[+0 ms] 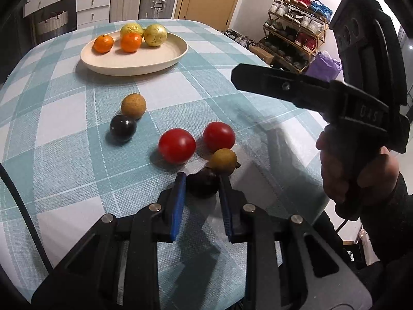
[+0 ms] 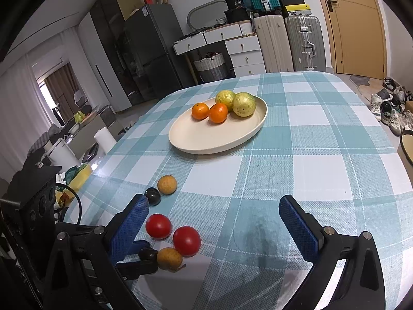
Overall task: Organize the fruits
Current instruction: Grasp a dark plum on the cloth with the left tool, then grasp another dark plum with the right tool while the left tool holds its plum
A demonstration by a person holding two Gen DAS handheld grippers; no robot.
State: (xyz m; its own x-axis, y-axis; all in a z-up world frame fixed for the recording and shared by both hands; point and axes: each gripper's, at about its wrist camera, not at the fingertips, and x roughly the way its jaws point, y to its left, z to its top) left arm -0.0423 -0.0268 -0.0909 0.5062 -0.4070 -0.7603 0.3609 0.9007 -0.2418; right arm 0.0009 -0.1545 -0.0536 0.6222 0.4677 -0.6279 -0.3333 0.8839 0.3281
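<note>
1. The left gripper (image 1: 202, 180) is clamped on a small dark fruit (image 1: 202, 184), blue pads pressing either side of it. The fruit sits on the checked tablecloth (image 1: 64, 155), well short of the cream plate (image 1: 134, 62) and on the near side of it.
2. The right gripper (image 2: 214, 219) is wide open with nothing between its pads, hanging over bare cloth on the near side of the plate. The person's hand (image 1: 358, 178) is wrapped round its handle.
3. Handling guess: the dark fruit looks small, round, glossy and light, probably thin-skinned, so it could squirt out sideways or bruise if squeezed hard. Taking it across its widest middle, as the pads do now, looks like the safest hold.
4. A tan round fruit (image 1: 224, 160) sits touching or just beside the gripped one, on the plate side, so it may get nudged and roll when the dark one lifts.
5. Count on the plate: two oranges (image 1: 103, 43) (image 1: 131, 41) and two yellow-green fruits (image 1: 131, 29) (image 1: 155, 35), bunched at its far edge. Plenty of room left.
6. Count off the plate: two red tomatoes (image 1: 176, 145) (image 1: 219, 136), two tan fruits counting the second tan fruit (image 1: 133, 106) closer to the plate, and two dark ones counting the second dark fruit (image 1: 122, 128) touching that tan one.
7. So ten pieces total, six not yet on the plate.
</note>
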